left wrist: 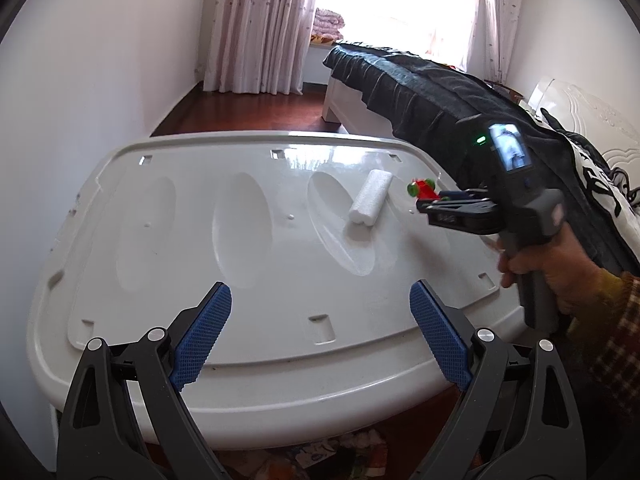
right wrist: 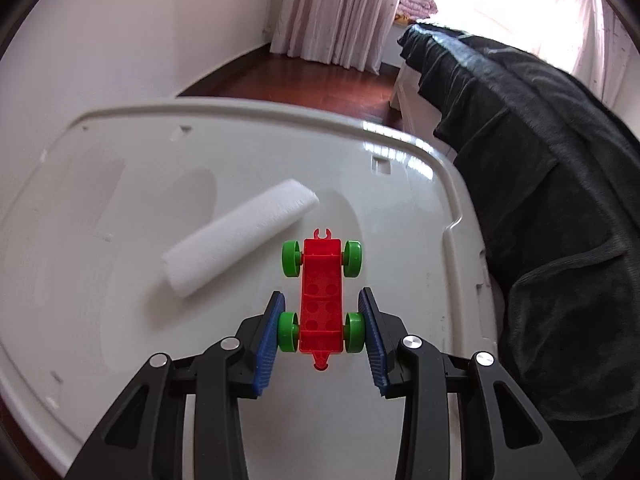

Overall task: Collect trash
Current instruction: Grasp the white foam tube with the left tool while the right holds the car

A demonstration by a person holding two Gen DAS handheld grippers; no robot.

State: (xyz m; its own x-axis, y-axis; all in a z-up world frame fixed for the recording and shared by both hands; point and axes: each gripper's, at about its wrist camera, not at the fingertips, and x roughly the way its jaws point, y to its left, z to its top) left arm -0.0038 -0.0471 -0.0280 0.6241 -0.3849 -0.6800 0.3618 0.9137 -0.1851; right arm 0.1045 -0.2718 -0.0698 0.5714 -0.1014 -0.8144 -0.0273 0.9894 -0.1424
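Note:
A red toy car (right wrist: 322, 292) with green wheels is held between the blue pads of my right gripper (right wrist: 322, 312), which grip its rear wheels just above the white plastic lid (right wrist: 120, 280). The car (left wrist: 420, 189) and the right gripper (left wrist: 436, 200) also show in the left wrist view. A white foam piece (right wrist: 240, 240) lies on the lid to the left of the car; it also shows in the left wrist view (left wrist: 370, 196). My left gripper (left wrist: 320, 312) is open and empty over the lid's near edge (left wrist: 280, 384).
A bed with a dark blanket (right wrist: 540, 160) stands close on the right. A white wall (left wrist: 80, 80) runs along the left. Pink curtains (left wrist: 260, 20) and a bright window are at the back. Colourful wrappers (left wrist: 320, 452) lie on the floor below the lid.

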